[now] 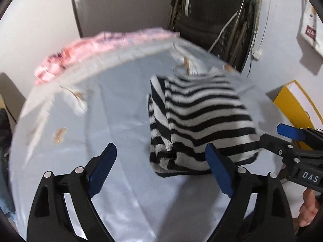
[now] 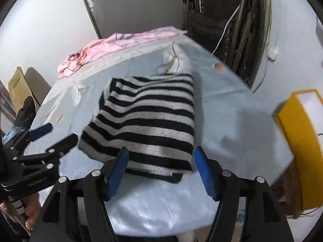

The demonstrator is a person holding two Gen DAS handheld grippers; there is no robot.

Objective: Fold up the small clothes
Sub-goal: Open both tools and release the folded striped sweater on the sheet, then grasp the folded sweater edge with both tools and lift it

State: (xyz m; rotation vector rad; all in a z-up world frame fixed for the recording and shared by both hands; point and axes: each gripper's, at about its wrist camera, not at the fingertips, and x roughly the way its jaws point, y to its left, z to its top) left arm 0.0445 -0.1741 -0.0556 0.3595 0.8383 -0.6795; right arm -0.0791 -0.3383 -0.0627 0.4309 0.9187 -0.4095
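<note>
Pale blue table bare around folded striped garment; both hand-held grippers wide open, empty

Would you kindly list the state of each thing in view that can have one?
Striped sweater: folded, lying on the table, not gripped.
Pink garment: crumpled, unfolded, at the table's far edge.
Tablecloth: spread, lightly creased.
Left tool: open, empty.
Right tool: open, empty.

A table under a pale blue cloth carries a folded striped garment (black and white) and pink clothes.
</note>
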